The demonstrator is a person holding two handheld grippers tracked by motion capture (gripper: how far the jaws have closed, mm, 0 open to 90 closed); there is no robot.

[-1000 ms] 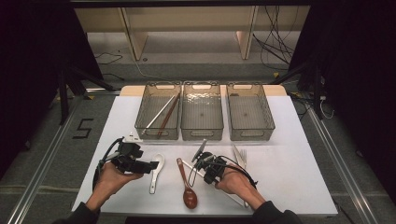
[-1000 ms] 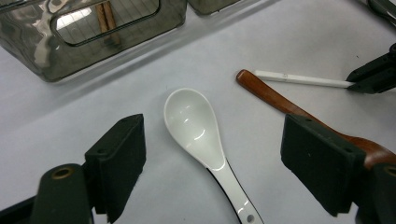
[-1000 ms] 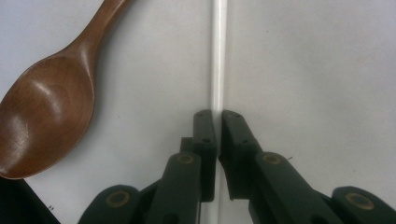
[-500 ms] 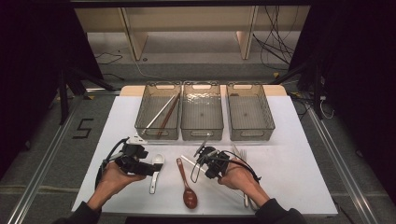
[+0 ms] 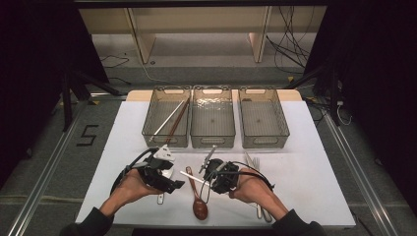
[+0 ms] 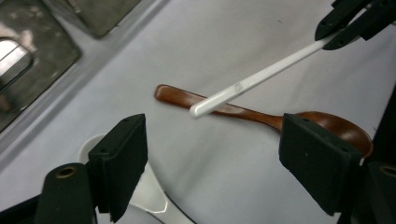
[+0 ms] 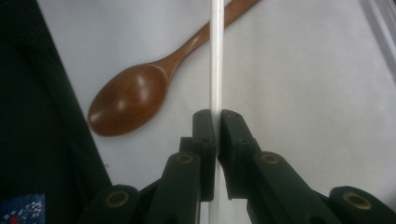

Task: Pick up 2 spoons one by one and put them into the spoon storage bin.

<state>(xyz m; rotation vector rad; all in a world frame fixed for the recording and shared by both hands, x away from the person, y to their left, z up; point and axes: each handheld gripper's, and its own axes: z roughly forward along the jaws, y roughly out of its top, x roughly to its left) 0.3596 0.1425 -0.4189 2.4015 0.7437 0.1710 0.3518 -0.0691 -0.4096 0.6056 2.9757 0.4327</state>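
The right hand-held gripper (image 5: pixel 210 181) is clamped on a thin white plastic stick (image 7: pixel 216 56), its two black jaws pressed against the stick's sides in the right gripper view. The stick is held off the white tabletop (image 5: pixel 314 167) and crosses above the handle of a brown wooden spoon (image 5: pixel 196 196), which lies flat on the tabletop with its bowl toward the person. In the left gripper view the stick's free end (image 6: pixel 247 85) hangs over the middle of the spoon's handle (image 6: pixel 261 117), and whether it touches the wood cannot be told.

The left hand-held gripper (image 5: pixel 169 184) is just left of the wooden spoon, its jaws spread wide with nothing between them. A white ceramic soup spoon (image 6: pixel 140 191) lies under that gripper, beside the wooden spoon's handle.

Beyond the wooden spoon, toward the far edge, three clear plastic bins stand side by side. The left bin (image 5: pixel 167 135) holds a pair of long chopsticks (image 5: pixel 172 120), one pale and one dark, leaning slantwise. The middle bin (image 5: pixel 213 137) and the right bin (image 5: pixel 263 135) stand in line with it. To the right of the wooden spoon, partly under the right hand (image 5: pixel 253 189), lies a metal fork (image 5: pixel 252 162).
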